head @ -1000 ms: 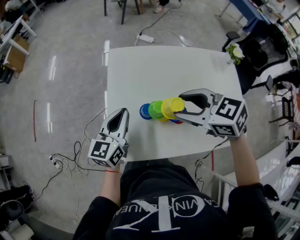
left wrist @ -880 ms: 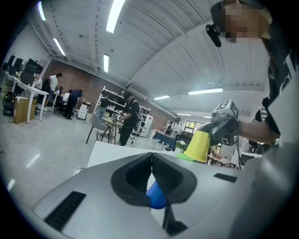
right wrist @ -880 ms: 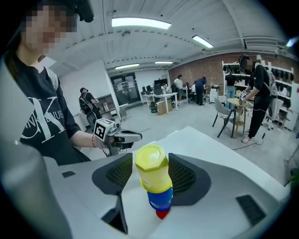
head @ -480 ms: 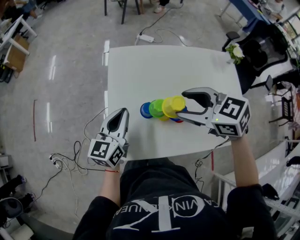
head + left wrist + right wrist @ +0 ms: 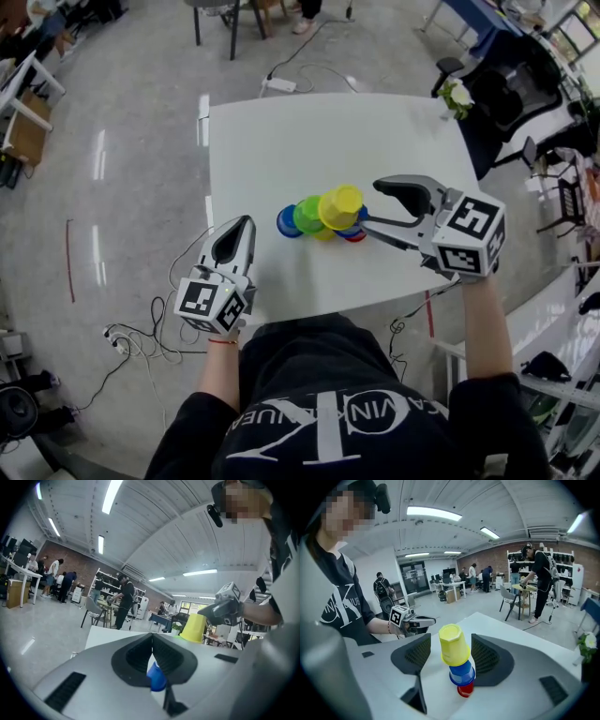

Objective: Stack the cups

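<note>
Your right tool (image 5: 370,207) stands spread wide at the right side of the cups. Its jaws have just been opening. The stack stands between them, and neither pad touches it.

The stack is three cups set mouth down on the white bench (image 5: 281,141). A red cup (image 5: 465,690) is at the bottom, a blue cup (image 5: 462,671) sits over it, and a yellow cup (image 5: 453,645) is on top. The yellow cup leans to one side rather than sitting square on the blue one.

From your head view, a green cup (image 5: 307,215) is just beside the stack on its left. A second blue cup (image 5: 288,222) is at the far left of the row. The cups overlap from that angle, so you cannot tell whether they touch. The whole cluster sits near the middle of the bench, a little toward your side.

Your left tool (image 5: 247,223) has its jaws pressed together with nothing between them. It is held over the near left part of the bench, apart from the cups, and it points at the second blue cup, which shows just past its tips in the left gripper view.

A plant (image 5: 457,94) with white flowers stands at the far right corner of the bench, well apart from the cups.
</note>
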Action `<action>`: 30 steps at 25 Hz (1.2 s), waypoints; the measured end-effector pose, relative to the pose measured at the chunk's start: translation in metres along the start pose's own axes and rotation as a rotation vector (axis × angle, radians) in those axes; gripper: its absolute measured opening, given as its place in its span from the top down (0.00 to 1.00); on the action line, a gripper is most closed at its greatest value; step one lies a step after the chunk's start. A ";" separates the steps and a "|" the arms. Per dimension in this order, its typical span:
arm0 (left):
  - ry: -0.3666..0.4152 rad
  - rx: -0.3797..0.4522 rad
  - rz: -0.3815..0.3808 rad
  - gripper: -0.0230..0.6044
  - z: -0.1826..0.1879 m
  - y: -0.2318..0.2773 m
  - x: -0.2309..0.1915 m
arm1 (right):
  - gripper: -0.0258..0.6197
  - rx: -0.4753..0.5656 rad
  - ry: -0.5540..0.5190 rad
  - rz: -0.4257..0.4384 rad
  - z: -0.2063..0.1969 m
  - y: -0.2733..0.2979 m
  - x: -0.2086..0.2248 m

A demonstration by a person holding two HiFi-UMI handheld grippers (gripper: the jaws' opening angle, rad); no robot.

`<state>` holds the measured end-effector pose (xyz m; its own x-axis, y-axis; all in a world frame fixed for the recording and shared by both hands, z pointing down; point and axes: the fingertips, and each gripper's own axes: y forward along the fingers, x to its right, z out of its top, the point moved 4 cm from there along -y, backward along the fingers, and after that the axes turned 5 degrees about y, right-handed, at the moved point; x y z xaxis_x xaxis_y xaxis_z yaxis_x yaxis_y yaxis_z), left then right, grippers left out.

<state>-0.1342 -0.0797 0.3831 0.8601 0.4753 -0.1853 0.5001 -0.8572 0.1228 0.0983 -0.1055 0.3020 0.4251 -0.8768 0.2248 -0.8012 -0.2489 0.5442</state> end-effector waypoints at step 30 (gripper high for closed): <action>0.097 0.070 0.103 0.96 0.020 -0.059 0.032 | 0.95 0.375 0.176 -0.349 -0.101 -0.022 -0.050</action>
<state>-0.1386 -0.0182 0.3505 0.9137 0.3986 -0.0793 0.4039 -0.9123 0.0678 0.1371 -0.0142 0.3606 0.7314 -0.6414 0.2316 -0.6812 -0.6713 0.2922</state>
